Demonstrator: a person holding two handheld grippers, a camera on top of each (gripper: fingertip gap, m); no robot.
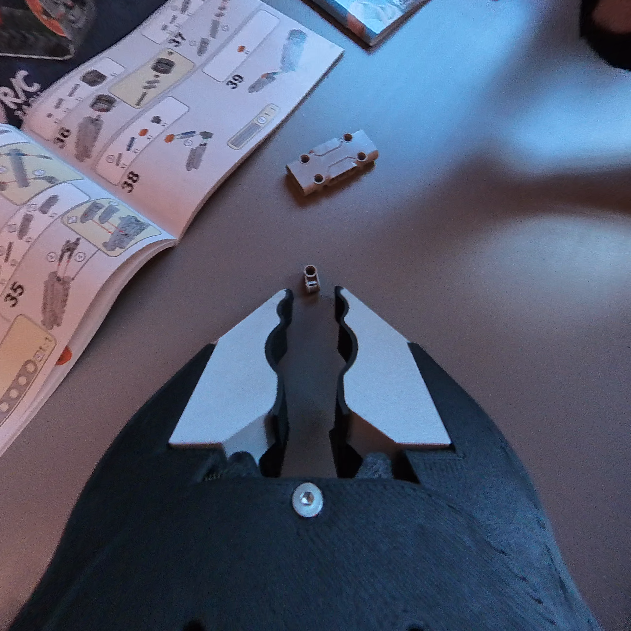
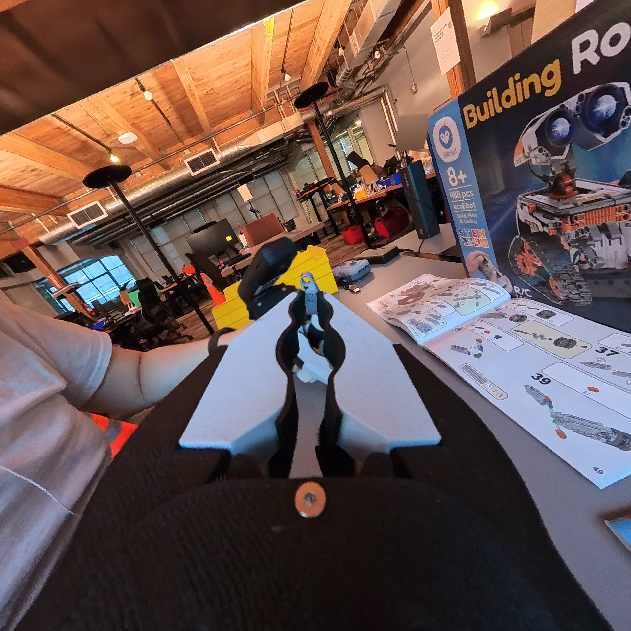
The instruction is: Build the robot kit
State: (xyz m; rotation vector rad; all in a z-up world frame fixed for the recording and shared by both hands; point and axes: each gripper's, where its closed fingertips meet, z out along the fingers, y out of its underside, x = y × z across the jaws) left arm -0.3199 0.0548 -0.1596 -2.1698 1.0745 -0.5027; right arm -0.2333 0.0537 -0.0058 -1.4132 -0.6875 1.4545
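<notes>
In the left wrist view my left gripper point(image 1: 313, 293) is open and empty, low over the grey table. A small grey connector piece point(image 1: 311, 279) lies just beyond its fingertips. A grey rectangular block with holes point(image 1: 333, 161) lies farther ahead. In the right wrist view my right gripper point(image 2: 311, 296) is shut on a small grey building piece with a ring end point(image 2: 310, 294), held above the table. The left gripper point(image 2: 269, 273) and a person's arm point(image 2: 143, 372) show behind it.
An open instruction booklet point(image 1: 129, 164) lies left of the left gripper and also shows in the right wrist view point(image 2: 512, 362). A toy kit box point(image 2: 546, 191) stands at the right. A yellow bin point(image 2: 307, 273) and a grey unit point(image 2: 351, 268) sit at the table's far end.
</notes>
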